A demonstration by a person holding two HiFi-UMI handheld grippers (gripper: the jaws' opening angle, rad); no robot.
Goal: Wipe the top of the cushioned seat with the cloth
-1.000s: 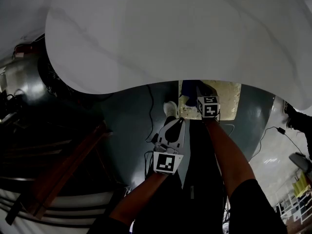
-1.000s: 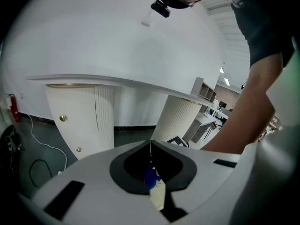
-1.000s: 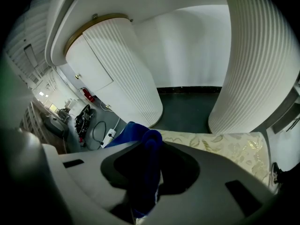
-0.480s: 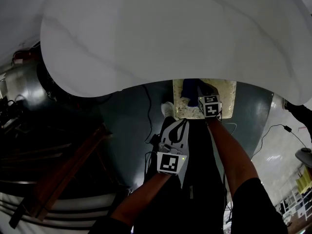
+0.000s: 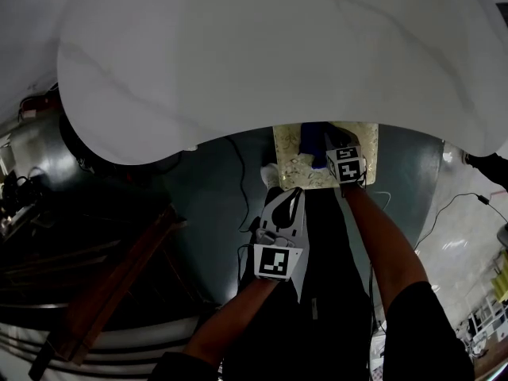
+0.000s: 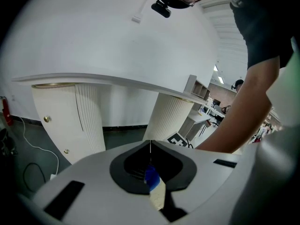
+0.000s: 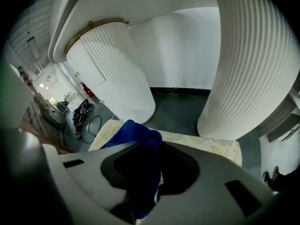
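In the head view, a broad white desk (image 5: pixel 262 54) fills the upper part of the frame. Just below its edge, right of centre, lies the cream patterned cushioned seat (image 5: pixel 292 163) with the blue cloth (image 5: pixel 312 136) on top of it. The right gripper (image 5: pixel 333 151) reaches onto the seat at the cloth. The left gripper (image 5: pixel 295 195) hangs lower in the frame, just short of the seat's near edge and over the dark floor (image 5: pixel 206 205). In the left gripper view, the left gripper (image 6: pixel 150 145) has its jaws together, meeting in a thin seam. Through a narrow slit lower down show a bit of blue cloth (image 6: pixel 151 177) and cream seat (image 6: pixel 157 196) beyond. The desk top (image 6: pixel 93 78) spans the upper frame on ribbed white pedestals (image 6: pixel 89 121). In the right gripper view, the right gripper (image 7: pixel 151 142) is clamped on the bunched blue cloth (image 7: pixel 133 130), which rises past its tips. The seat (image 7: pixel 220 149) lies just beyond, between two ribbed pedestals (image 7: pixel 112 69).
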